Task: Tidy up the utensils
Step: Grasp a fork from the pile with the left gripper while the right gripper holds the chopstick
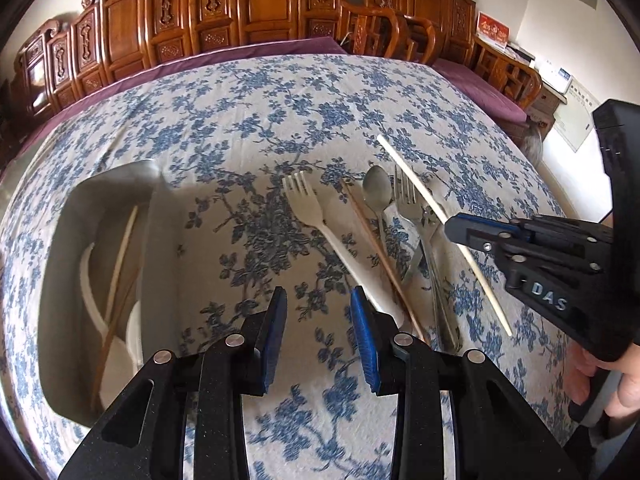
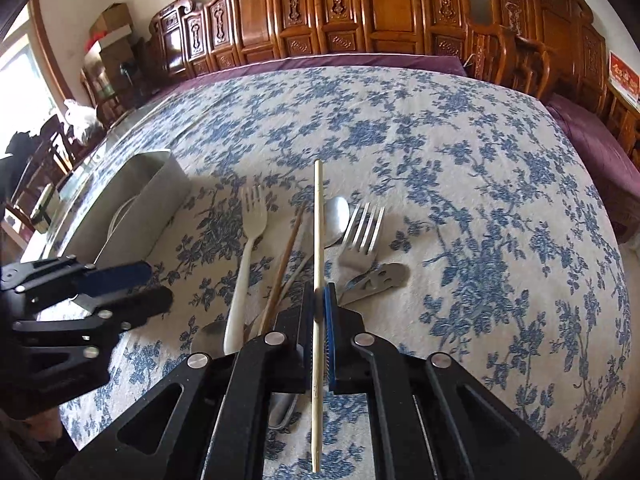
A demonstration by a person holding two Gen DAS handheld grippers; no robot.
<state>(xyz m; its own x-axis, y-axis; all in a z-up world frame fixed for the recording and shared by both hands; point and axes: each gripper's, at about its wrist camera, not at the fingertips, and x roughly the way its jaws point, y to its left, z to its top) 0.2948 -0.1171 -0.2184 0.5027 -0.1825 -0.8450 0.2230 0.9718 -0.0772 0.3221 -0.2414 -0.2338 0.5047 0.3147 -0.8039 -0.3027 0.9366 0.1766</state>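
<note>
- Right tongs [image 2: 320,304]: closed on a pale chopstick [image 2: 318,240], pinched part-way along its length. Stick runs straight ahead between the blue pads, tip pointing away, tail passing back under the wrist.
- From the left wrist view the stick's far end sits clear above the cloth; the held stick appears lifted off the pile, not resting on it.
- Left tongs [image 1: 318,324]: part open, nothing between the pads. They hang over bare cloth, between the tray and the pile.
- Counter [image 1: 280,120]: covered with a blue floral cloth.
- Pile, just beyond the right tongs, left to right in that view: white fork [image 2: 250,240], brown chopstick [image 2: 286,256], spoon [image 2: 336,220], steel fork [image 2: 362,228], flat steel tool [image 2: 380,278]. Pieces overlap at the handles.
- Tray [image 1: 160,248]: steel, on the left side of the counter, well apart from the pile. It already holds one pale chopstick [image 1: 122,252], a brown chopstick [image 1: 116,320] and something white and curved that I cannot identify.
- Step in hand, as judged: pick done, carry of the pale stick to the tray pending.
- Next move calls for: swing across to the left over the white fork without snagging it, lower the stick along the tray's long axis beside its mate, then release.
- Risk: stick pivots in the thin grip; left tongs stand in the path.
</note>
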